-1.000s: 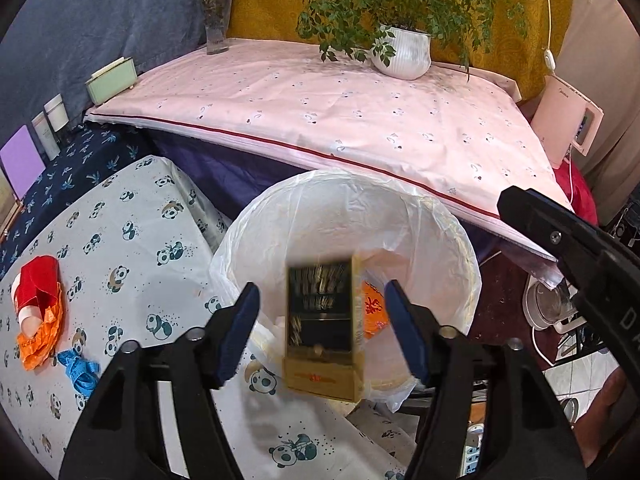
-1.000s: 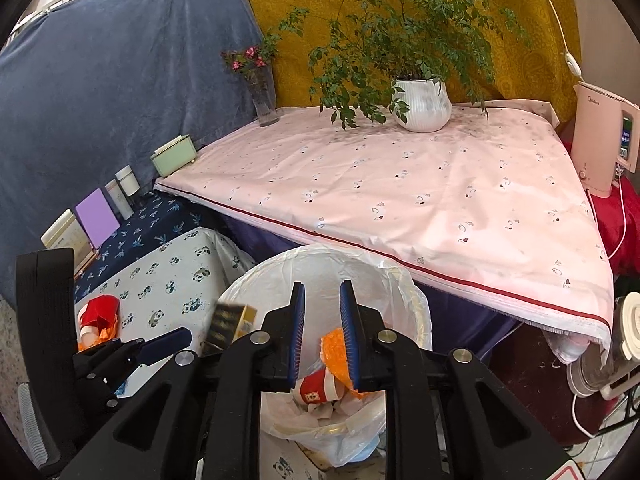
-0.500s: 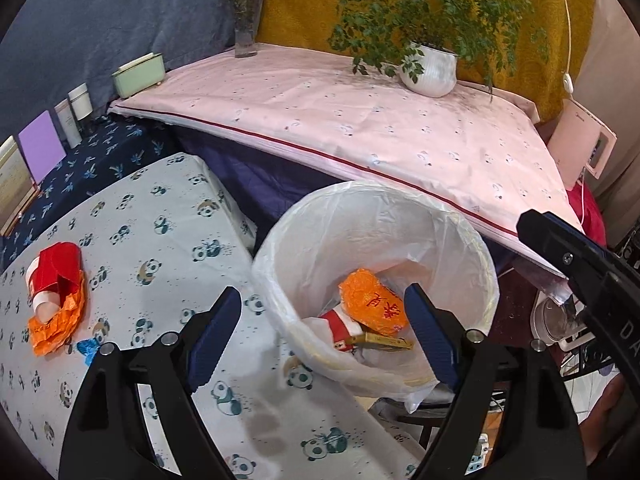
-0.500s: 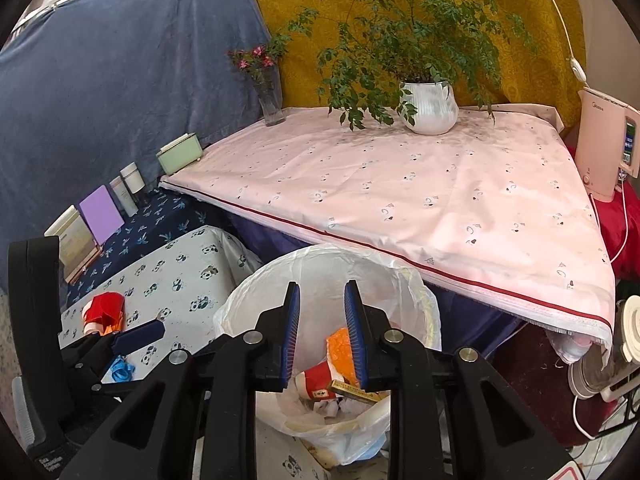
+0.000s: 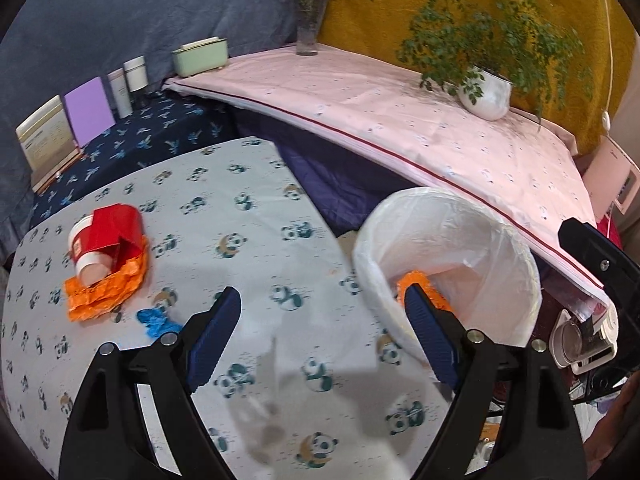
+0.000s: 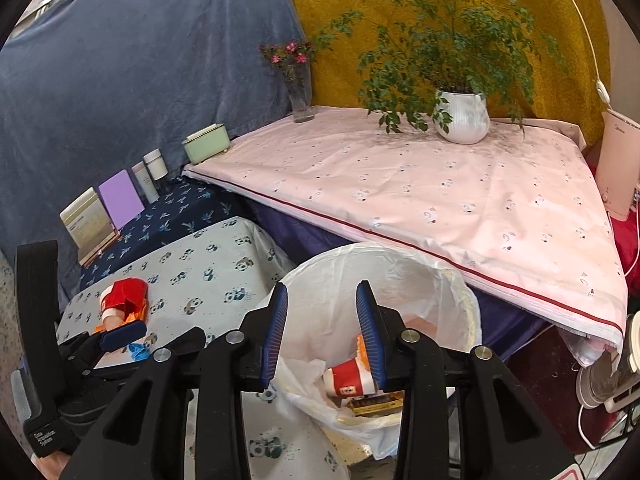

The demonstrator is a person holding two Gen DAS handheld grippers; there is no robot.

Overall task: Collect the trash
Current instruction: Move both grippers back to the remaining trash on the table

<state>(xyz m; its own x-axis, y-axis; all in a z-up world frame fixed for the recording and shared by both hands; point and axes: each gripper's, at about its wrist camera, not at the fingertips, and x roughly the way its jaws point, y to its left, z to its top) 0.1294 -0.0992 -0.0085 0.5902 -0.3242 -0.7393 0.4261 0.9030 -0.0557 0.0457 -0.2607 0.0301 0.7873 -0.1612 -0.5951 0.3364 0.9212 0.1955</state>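
On the panda-print counter (image 5: 248, 216), at about ten o'clock from the left hand-held gripper (image 5: 320, 332), lies a small heap of trash: a crushed red paper cup (image 5: 102, 240) on its side, its pale open mouth turned toward the camera, resting on a crumpled orange wrapper (image 5: 104, 292). A scrap of bright blue material (image 5: 156, 322) lies just beside the wrapper, near the gripper's left finger. This gripper's jaws stand wide apart with nothing between them.

The white-lined trash bin (image 5: 492, 236) sits at the counter's edge, at about two o'clock from the left gripper. Seen from the right wrist, it holds a red-and-white cup (image 6: 348, 378), an orange wrapper (image 6: 360, 346) and a flat gold-and-black box (image 6: 376, 404). The right hand-held gripper (image 6: 322, 336) hovers over the bin's near rim, its jaws opening and empty.
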